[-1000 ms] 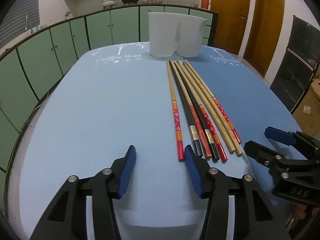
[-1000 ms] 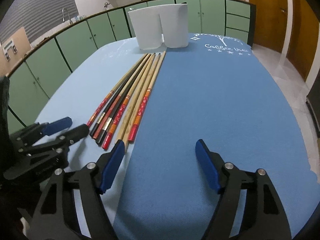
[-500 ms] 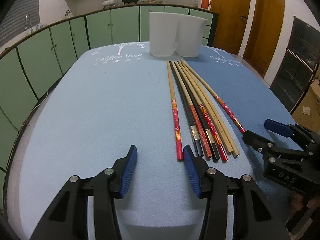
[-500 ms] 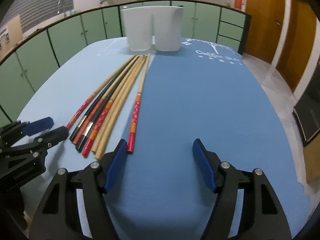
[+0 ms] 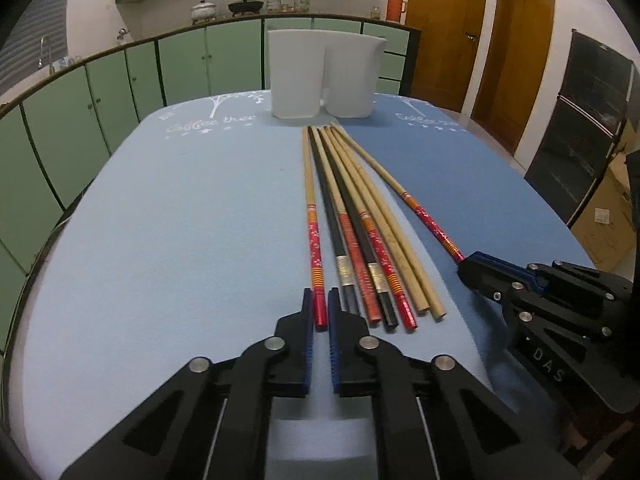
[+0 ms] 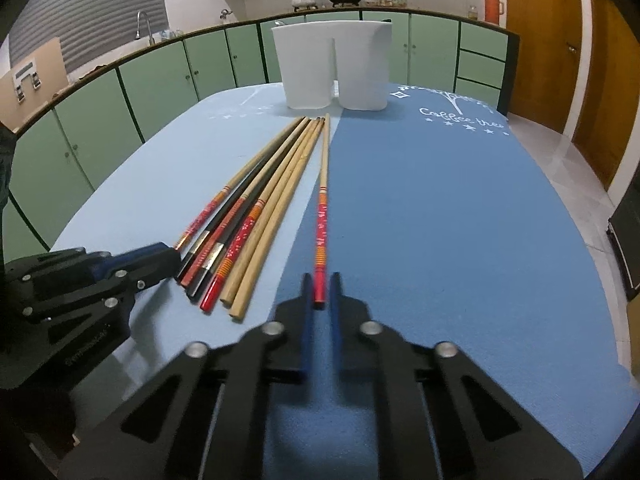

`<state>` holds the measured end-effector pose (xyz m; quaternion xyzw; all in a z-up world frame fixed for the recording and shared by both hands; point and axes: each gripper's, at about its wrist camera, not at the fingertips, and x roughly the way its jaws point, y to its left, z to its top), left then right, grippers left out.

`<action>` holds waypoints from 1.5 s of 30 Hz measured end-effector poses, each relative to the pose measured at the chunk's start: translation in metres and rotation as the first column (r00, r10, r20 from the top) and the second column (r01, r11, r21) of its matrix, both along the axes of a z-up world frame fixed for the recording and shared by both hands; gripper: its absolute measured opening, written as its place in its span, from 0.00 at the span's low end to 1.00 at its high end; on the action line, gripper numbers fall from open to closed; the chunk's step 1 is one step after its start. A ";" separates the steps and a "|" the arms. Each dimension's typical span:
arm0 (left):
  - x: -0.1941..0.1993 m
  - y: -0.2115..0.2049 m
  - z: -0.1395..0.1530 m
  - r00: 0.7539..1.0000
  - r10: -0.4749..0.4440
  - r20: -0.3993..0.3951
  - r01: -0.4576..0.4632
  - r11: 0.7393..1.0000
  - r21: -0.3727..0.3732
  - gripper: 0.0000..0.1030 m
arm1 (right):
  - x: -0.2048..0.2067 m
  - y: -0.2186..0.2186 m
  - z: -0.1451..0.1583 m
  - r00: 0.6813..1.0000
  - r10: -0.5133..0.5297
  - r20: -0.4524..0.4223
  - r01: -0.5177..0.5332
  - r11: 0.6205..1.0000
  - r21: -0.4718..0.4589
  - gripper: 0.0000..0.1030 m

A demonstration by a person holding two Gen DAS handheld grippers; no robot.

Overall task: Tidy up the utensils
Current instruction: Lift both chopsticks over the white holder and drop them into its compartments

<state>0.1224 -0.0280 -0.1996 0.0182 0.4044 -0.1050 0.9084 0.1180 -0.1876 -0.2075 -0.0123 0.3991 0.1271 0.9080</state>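
Observation:
Several chopsticks (image 5: 360, 216) lie side by side on the blue table, tips toward a white two-compartment holder (image 5: 322, 74). My left gripper (image 5: 320, 312) is shut on the red end of the leftmost red-handled chopstick (image 5: 311, 216). My right gripper (image 6: 321, 292) is shut on the red end of the rightmost red-handled chopstick (image 6: 323, 184), which lies apart from the bundle (image 6: 256, 208). Both chopsticks still rest on the table. The holder also shows in the right wrist view (image 6: 332, 68).
The table (image 5: 180, 220) is covered with a two-tone blue cloth. Green cabinets (image 5: 80, 100) curve round the far and left sides. Wooden doors (image 5: 516, 52) and a dark cabinet (image 5: 592, 128) stand at the right.
Both grippers moved forward and closed, each onto the red end of a chopstick. The rightmost chopstick has been swung away from the bundle.

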 end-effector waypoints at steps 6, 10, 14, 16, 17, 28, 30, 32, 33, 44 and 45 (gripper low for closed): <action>-0.003 -0.002 0.007 1.000 0.013 0.013 -0.013 1.000 0.004 0.06 | -0.002 -0.007 0.015 1.000 -0.007 0.011 0.007 1.000 0.015 0.05; -0.009 -0.002 0.031 0.997 0.013 0.074 -0.015 1.000 0.025 0.06 | -0.002 -0.014 0.034 0.999 -0.007 0.047 0.006 1.000 0.020 0.05; -0.013 0.002 0.064 0.989 0.013 0.144 -0.017 0.999 0.031 0.06 | -0.004 -0.022 0.065 0.994 -0.002 0.106 -0.001 1.000 0.031 0.05; -0.013 0.004 0.082 0.983 0.013 0.182 -0.017 1.000 0.024 0.05 | -0.005 -0.025 0.079 0.991 0.003 0.134 -0.007 1.000 0.029 0.05; -0.013 0.004 0.090 0.980 0.011 0.198 -0.016 1.000 0.023 0.05 | -0.004 -0.027 0.088 0.989 0.006 0.149 -0.011 1.000 0.028 0.05; 0.018 0.003 0.161 0.944 0.008 0.330 0.002 1.000 -0.030 0.05 | 0.027 -0.037 0.165 0.976 0.012 0.217 -0.037 0.993 0.110 0.05; 0.027 0.003 0.170 0.939 0.004 0.344 0.008 0.999 -0.036 0.05 | 0.037 -0.037 0.175 0.977 0.023 0.213 -0.050 0.991 0.124 0.05; 0.034 0.003 0.176 0.937 0.001 0.350 0.015 0.999 -0.044 0.05 | 0.047 -0.034 0.183 0.979 0.031 0.203 -0.055 0.992 0.117 0.05; 0.038 0.002 0.179 0.936 0.000 0.352 0.018 0.999 -0.048 0.05 | 0.050 -0.033 0.185 0.979 0.034 0.200 -0.058 0.992 0.115 0.05; 0.059 0.009 0.209 0.926 -0.003 0.377 0.042 0.995 -0.096 0.05 | 0.081 -0.034 0.227 0.967 0.089 0.239 -0.115 0.989 0.094 0.05; 0.061 0.009 0.211 0.925 -0.004 0.380 0.045 0.994 -0.098 0.05 | 0.084 -0.036 0.232 0.965 0.091 0.245 -0.118 0.988 0.096 0.05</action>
